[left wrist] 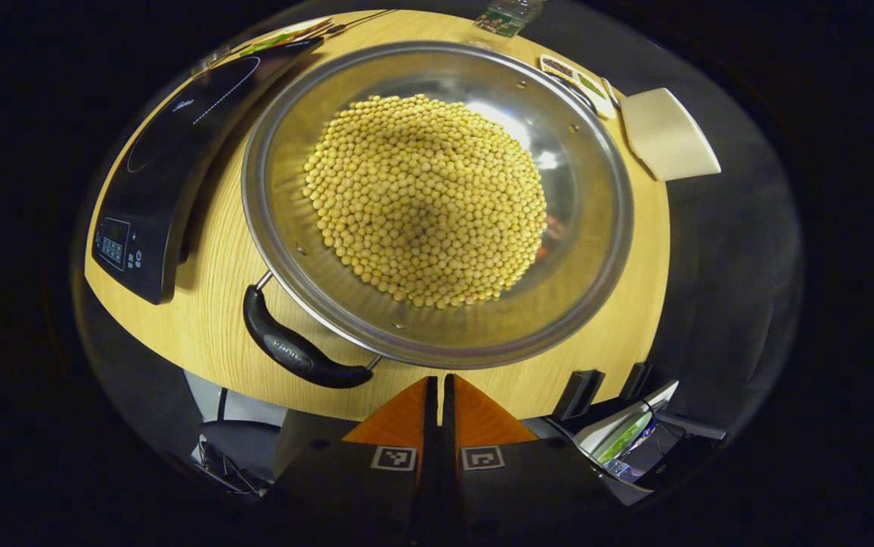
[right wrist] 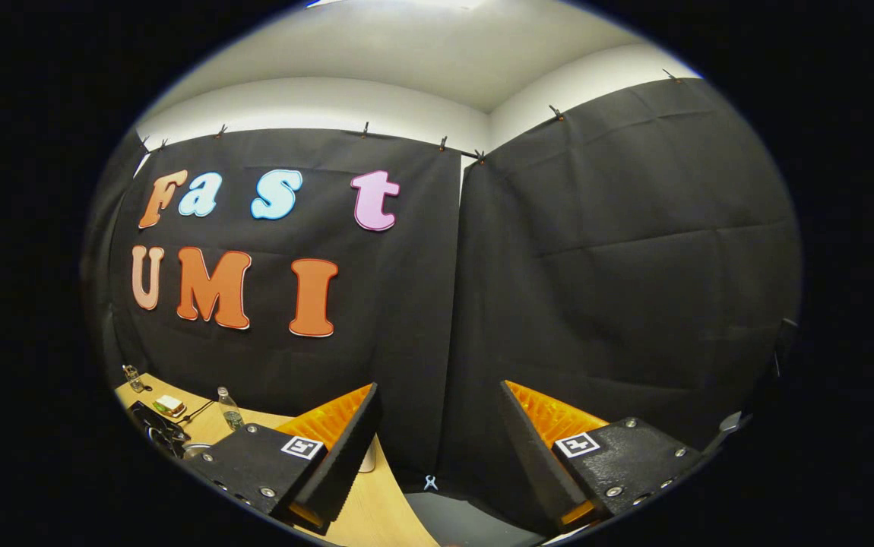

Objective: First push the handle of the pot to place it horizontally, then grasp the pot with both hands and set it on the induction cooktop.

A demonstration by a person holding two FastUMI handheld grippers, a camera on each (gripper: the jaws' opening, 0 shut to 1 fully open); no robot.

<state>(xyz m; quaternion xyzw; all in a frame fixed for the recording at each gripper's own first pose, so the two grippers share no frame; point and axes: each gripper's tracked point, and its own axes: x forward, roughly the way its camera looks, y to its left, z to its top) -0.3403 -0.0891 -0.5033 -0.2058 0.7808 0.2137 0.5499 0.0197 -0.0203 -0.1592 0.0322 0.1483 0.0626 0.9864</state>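
Note:
In the left gripper view a wide steel pot (left wrist: 596, 251) full of yellow beans (left wrist: 425, 201) stands on the wooden table (left wrist: 209, 319). Its black handle (left wrist: 296, 351) lies flat against the near left rim. The black induction cooktop (left wrist: 171, 163) sits to the pot's left. My left gripper (left wrist: 437, 384) is shut with nothing in it, hovering just above the pot's near rim, right of the handle. In the right gripper view my right gripper (right wrist: 437, 425) is open, raised and facing the booth wall, with nothing between its fingers.
A white cutting board (left wrist: 665, 133) lies at the table's far right, with small packets (left wrist: 574, 76) beside it and a bottle (left wrist: 509, 15) at the far edge. In the right gripper view a table corner (right wrist: 376, 501) holds two small bottles (right wrist: 230, 410) and a cable.

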